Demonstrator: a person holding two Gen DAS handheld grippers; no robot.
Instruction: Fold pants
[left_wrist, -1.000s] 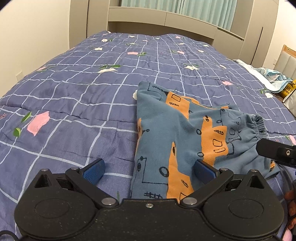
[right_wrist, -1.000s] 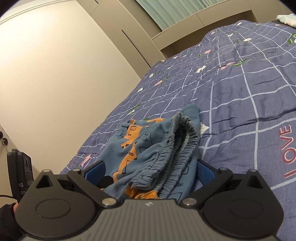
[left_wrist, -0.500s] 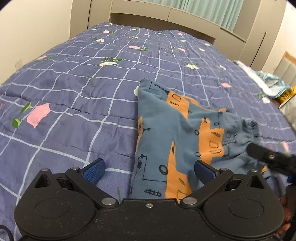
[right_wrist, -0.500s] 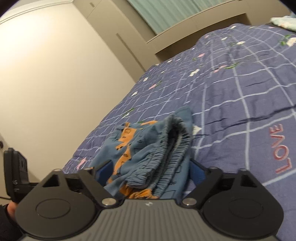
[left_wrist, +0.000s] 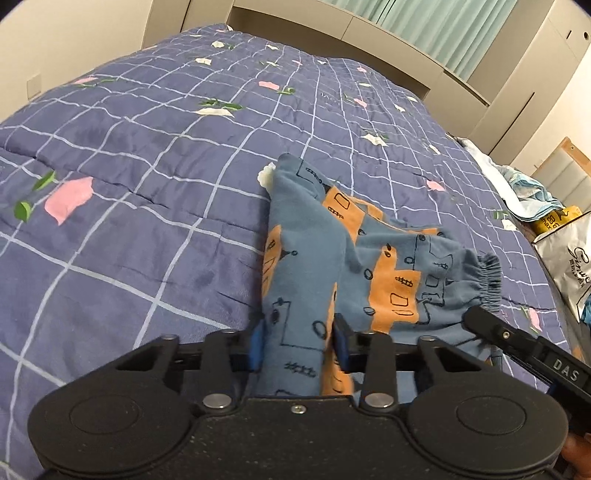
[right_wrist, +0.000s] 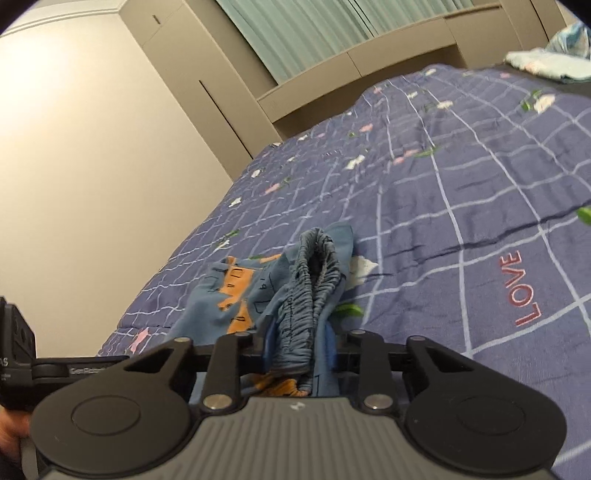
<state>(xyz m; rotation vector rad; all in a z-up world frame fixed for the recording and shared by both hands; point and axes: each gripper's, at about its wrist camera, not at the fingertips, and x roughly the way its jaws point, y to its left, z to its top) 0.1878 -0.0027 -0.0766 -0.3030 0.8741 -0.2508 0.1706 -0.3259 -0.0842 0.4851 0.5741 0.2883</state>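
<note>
Blue pants with orange patches (left_wrist: 332, 258) lie bunched on the purple checked quilt (left_wrist: 147, 166). My left gripper (left_wrist: 297, 345) is shut on the near edge of the pants, by the leg fabric. My right gripper (right_wrist: 301, 350) is shut on the gathered elastic waistband (right_wrist: 314, 280) of the pants (right_wrist: 236, 284). In the left wrist view the right gripper's body (left_wrist: 524, 350) shows at the right, beside the waistband (left_wrist: 487, 280). In the right wrist view the left gripper's body (right_wrist: 14, 350) shows at the far left.
The quilt (right_wrist: 480, 184) covers the whole bed. A beige headboard (left_wrist: 332, 33) and wardrobe stand behind. Folded laundry (left_wrist: 524, 184) and a white plastic bag (left_wrist: 569, 258) lie off the bed's right side. A light pile of laundry (right_wrist: 546, 62) sits at the far corner.
Both grippers have closed on the pants: the left on the leg fabric, the right on the waistband. Both views have tilted and shifted slightly.
</note>
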